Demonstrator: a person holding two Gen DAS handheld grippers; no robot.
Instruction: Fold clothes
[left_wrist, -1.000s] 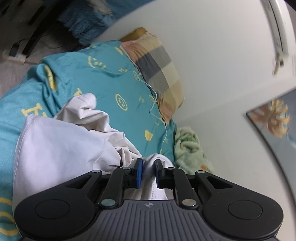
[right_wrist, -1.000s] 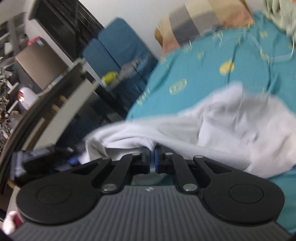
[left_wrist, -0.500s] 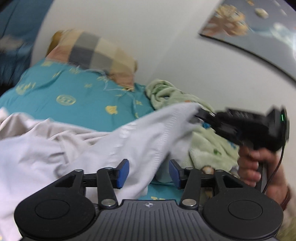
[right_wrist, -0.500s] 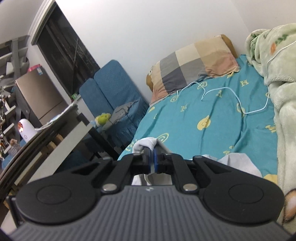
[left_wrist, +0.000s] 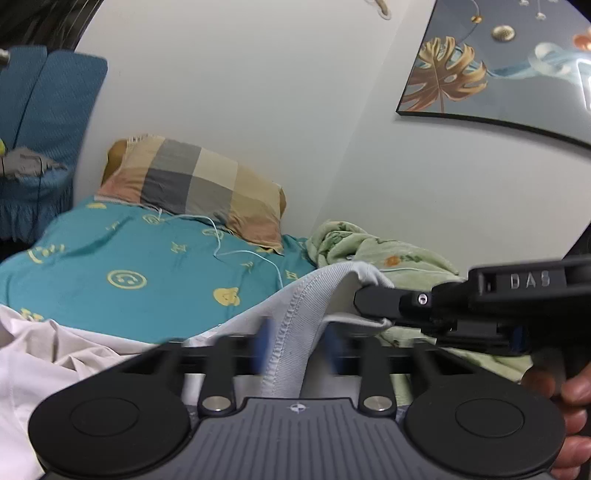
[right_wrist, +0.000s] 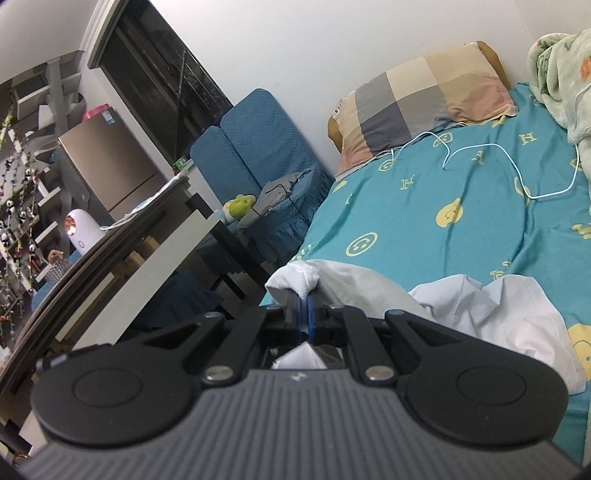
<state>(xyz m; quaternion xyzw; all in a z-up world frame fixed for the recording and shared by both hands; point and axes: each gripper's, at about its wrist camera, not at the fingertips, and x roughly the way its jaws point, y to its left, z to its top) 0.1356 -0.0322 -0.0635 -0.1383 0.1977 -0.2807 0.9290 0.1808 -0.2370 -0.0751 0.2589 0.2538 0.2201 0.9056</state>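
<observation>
Step in hand looked like the pick-up and stretch of the white garment before any fold; it lay bunched at the near end of the teal bedsheet, well short of the checked pillow, with one ribbed hem lifted clear of the sheet; the right gripper was clamped tight on a bunch of that hem, blue pads pressed together on the cloth; seen from the left wrist view, it held the hem up in front of the green blanket; the left gripper was closing, its pads motion-blurred, with the stitched hem band running between them; whether the pads already pressed the cloth, could not tell for sure, they appeared still apart; nothing folded yet, so the task was judged early; next move probably called for the left claw to finish its pinch further along the same hem, then both hands pulling apart to spread the garment flat on the sheet, clear of the thin white cable nearer the pillow.
</observation>
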